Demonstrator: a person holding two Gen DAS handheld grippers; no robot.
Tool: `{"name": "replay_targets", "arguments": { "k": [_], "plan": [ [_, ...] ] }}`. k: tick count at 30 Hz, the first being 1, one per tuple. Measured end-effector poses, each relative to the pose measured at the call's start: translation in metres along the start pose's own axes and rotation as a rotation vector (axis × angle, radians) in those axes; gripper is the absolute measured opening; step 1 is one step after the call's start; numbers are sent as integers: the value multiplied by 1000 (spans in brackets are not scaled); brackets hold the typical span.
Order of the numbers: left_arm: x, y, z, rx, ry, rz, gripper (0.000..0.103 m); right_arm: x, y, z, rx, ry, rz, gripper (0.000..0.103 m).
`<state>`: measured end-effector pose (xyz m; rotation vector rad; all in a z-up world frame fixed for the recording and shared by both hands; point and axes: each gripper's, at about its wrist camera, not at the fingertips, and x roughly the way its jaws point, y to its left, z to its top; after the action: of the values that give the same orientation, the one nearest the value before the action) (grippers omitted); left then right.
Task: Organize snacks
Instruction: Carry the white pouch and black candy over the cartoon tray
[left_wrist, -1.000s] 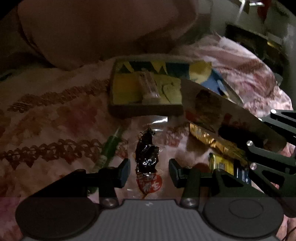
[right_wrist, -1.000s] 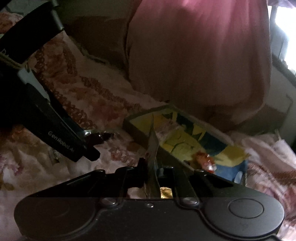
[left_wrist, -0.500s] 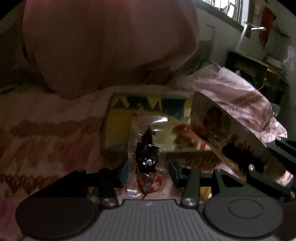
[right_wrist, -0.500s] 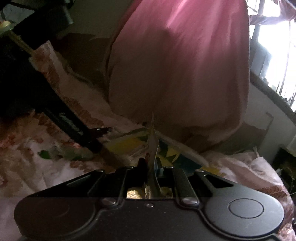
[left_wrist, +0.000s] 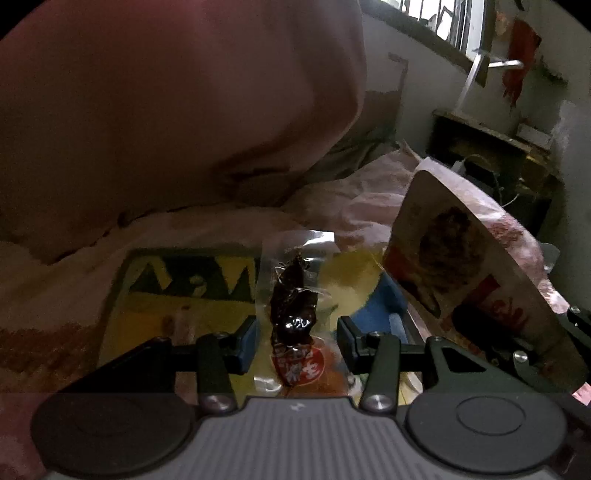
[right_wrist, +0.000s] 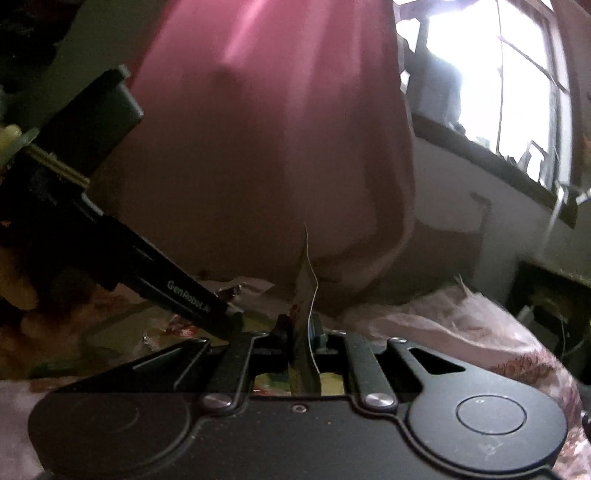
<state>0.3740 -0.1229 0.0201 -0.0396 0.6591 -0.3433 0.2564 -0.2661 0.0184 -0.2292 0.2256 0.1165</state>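
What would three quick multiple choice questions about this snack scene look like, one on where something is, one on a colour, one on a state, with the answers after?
1. Where is the clear packet of dark snack?
A. Between the left gripper's fingers, above the yellow patterned tray
B. On the windowsill
C. Under the pink cushion

2. What colour is the round label at the clear packet's lower end?
A. Green
B. Red
C. White

3. What state is the right gripper in?
A. Wide open, nothing in it
B. Out of view
C. Shut on the flat snack pouch

Answers:
1 A, the left wrist view shows the packet standing between the two fingers with the tray behind it.
2 B, the label reads red beneath the dark contents.
3 C, the right wrist view shows the pouch edge-on, pinched between the closed fingers.
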Motion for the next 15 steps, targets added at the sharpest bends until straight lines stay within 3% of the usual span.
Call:
{"name": "replay_targets", "arguments": {
  "k": [8,15],
  "plan": [
    [65,-11,0,10,59,40,50,56,-28,-27,152,100,-27,10],
    [90,-10,-13,17,102,98,51,81,-35,-49,229,204,-20,10]
  ]
}}
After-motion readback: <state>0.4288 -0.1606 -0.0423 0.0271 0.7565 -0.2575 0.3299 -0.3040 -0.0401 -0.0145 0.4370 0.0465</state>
